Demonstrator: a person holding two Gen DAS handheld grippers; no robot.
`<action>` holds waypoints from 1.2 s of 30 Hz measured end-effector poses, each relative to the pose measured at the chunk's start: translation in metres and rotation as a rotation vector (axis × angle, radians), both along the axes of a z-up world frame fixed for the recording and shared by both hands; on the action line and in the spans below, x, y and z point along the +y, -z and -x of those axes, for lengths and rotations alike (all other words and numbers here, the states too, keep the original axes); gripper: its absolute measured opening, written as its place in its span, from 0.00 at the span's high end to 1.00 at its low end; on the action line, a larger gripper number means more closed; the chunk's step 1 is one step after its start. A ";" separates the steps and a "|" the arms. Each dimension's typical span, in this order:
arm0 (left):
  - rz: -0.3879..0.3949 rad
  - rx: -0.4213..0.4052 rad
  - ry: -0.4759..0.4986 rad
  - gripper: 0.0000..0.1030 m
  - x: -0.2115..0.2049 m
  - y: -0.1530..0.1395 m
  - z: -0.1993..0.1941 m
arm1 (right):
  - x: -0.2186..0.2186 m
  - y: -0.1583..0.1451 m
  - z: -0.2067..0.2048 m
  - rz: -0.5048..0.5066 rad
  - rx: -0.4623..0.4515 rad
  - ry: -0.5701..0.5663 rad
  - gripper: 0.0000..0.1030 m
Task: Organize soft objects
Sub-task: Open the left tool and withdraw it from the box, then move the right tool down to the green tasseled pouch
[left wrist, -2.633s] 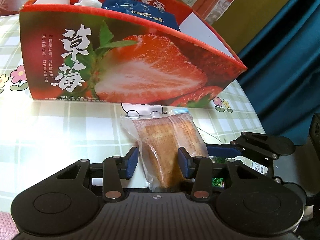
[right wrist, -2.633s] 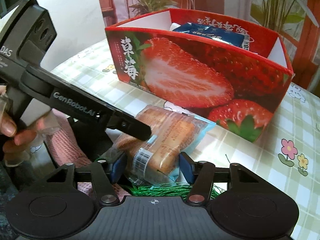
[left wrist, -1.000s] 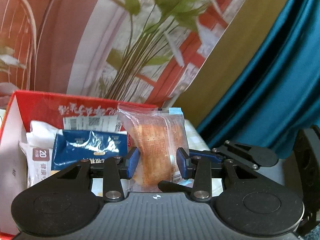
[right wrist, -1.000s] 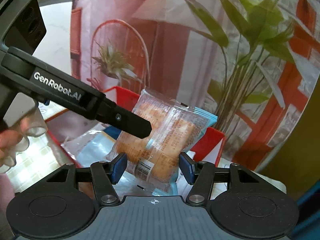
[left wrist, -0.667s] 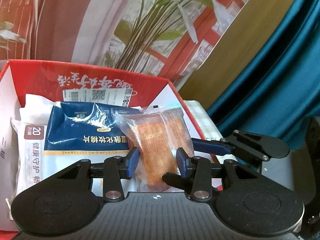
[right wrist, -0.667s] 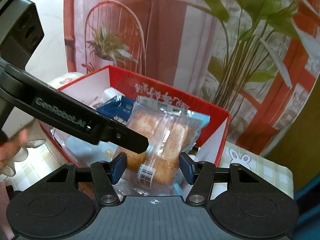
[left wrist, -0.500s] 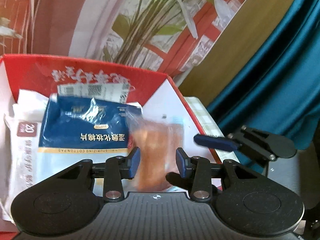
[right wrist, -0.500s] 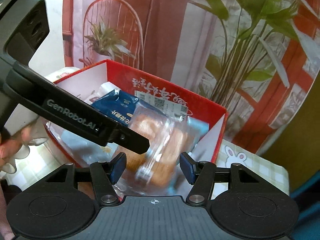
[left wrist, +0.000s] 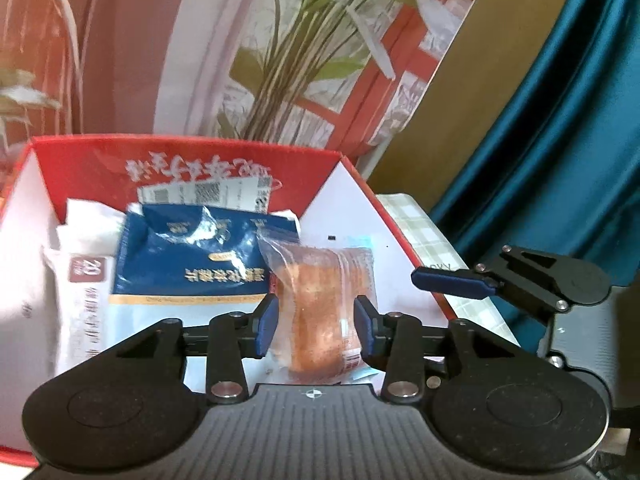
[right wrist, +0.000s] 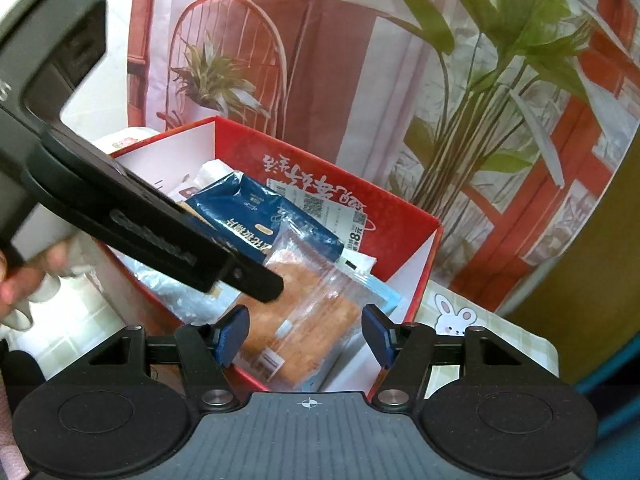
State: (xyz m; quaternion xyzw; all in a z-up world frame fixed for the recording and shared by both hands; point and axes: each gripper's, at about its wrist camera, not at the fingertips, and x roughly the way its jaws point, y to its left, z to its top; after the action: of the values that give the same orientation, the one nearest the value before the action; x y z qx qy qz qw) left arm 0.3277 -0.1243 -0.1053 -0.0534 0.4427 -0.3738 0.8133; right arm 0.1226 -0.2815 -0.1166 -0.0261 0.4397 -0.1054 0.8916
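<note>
Bread packet (left wrist: 320, 312) now down inside red box (left wrist: 188, 152) on checked tablecloth (right wrist: 492, 328), between both grippers' parted, opening jaws.

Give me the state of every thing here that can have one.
bread packet: sealed, upright inside the red box, between the left gripper's fingers.
red box: open-topped, holding packets.
blue packet: in the red box, beside the bread packet.
left gripper: jaws opening around the bread packet; contact unclear.
right gripper: open, gripping nothing.
</note>
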 end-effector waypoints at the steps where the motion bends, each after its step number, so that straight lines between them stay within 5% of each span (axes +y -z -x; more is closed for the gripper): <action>1: -0.004 -0.013 -0.004 0.50 0.004 -0.003 0.002 | 0.000 0.000 0.001 0.001 -0.001 0.002 0.44; 11: -0.065 -0.124 0.006 0.36 0.052 -0.031 0.044 | 0.013 -0.016 0.030 -0.074 -0.097 0.074 0.44; 23: -0.096 -0.027 0.011 0.35 0.089 -0.008 0.102 | 0.056 -0.004 0.084 -0.215 -0.081 0.090 0.43; 36: -0.137 0.078 -0.133 0.35 0.155 0.020 0.127 | 0.078 0.015 0.101 -0.273 0.002 0.093 0.43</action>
State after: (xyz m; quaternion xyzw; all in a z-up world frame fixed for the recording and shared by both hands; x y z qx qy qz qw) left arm 0.2009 0.0310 -0.1252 -0.0416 0.4940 -0.2856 0.8202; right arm 0.0212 -0.2031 -0.1314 0.1156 0.4515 -0.0860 0.8806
